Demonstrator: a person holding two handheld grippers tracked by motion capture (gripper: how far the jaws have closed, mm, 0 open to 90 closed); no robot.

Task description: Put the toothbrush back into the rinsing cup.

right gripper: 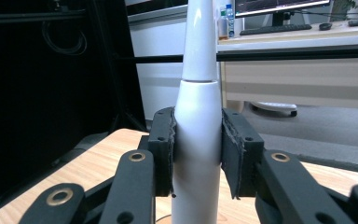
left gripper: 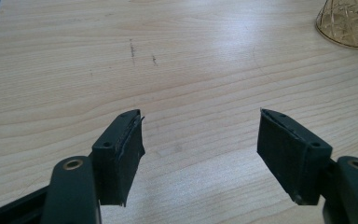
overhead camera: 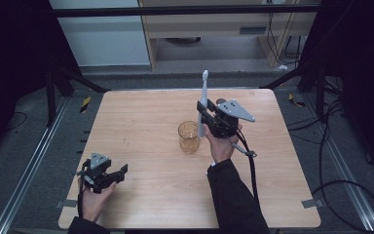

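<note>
At about seven o'clock on the wooden table (overhead camera: 146, 195), the left gripper (overhead camera: 118, 173) rests low near the front edge in the person's left hand (overhead camera: 95, 200), its jaws spread wide with nothing between them. In the left gripper view, bare wood lies between the two black pads (left gripper: 123, 154), and the base of the amber glass (left gripper: 349, 23) sits at one o'clock, well apart from them.

Near the table's middle stands the amber glass (overhead camera: 189, 137), upright. Just beside it, at three o'clock, the right gripper (overhead camera: 203, 114) clamps a white electric toothbrush (overhead camera: 203, 97) around its handle; the brush stands upright with its head at twelve o'clock. Its lower end appears to hang at the glass's rim, though the high view is too small to tell whether it touches. The right gripper view shows both pads (right gripper: 164, 149) pressed against the white handle (right gripper: 198, 140).
</note>
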